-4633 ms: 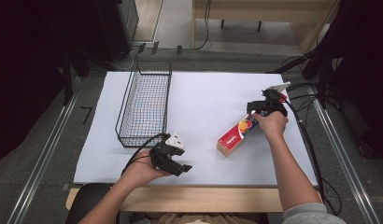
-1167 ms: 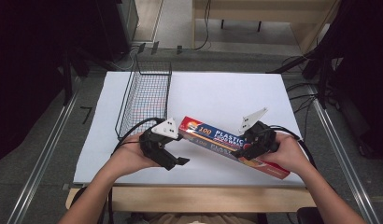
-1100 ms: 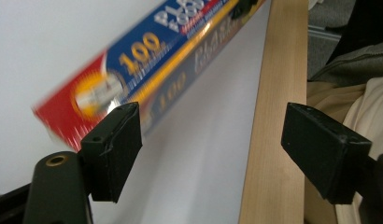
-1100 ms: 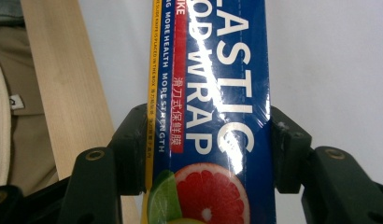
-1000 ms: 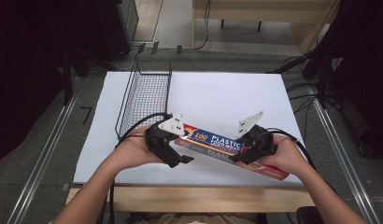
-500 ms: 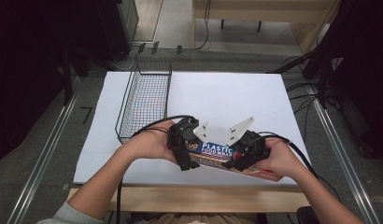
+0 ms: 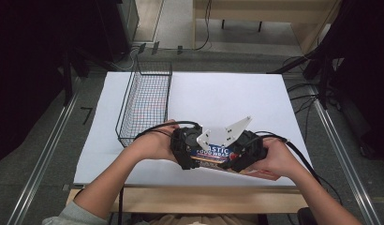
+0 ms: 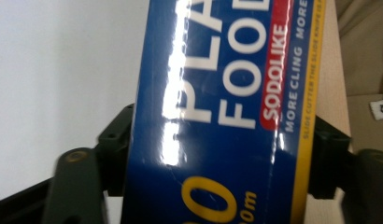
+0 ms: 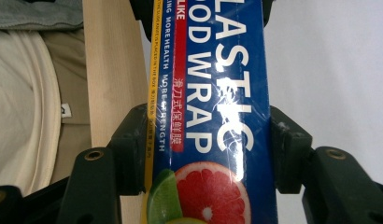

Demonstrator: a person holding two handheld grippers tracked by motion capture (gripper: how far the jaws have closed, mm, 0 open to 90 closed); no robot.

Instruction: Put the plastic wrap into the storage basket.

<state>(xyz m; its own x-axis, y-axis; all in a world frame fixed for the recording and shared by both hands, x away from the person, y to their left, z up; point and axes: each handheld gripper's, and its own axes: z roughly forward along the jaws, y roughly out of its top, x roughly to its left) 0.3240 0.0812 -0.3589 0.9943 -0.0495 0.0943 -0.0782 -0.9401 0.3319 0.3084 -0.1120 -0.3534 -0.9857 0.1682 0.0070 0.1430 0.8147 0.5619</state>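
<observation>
White paper covers the table (image 7: 218, 93), and a wire basket (image 7: 145, 105) stands on it at the left side. Dark floor and cables lie all around.

Near the front edge, 2 grippers hold 1 long box of plastic food wrap (image 7: 213, 153). The box is blue with a yellow stripe and a picture of cut fruit. Its long side runs from left to right across the table, low over the paper. I cannot tell if it rests on the paper or hangs just above it.

The left gripper (image 7: 183, 149) pinches the left part of the box. The right gripper (image 7: 246, 152) pinches it a little way to the right, and the 2 grippers sit close together. The far right end of the box sticks out past the right hand.

In the left gripper view, the box (image 8: 217, 112) fills the gap between both black jaws, which press on its 2 sides. The right gripper view shows the same: the box (image 9: 213, 112) is squeezed between jaws opened just as wide as the box.

The basket is left of the box and farther back, so the left gripper is nearer to it. My guess is the box goes there next.
</observation>
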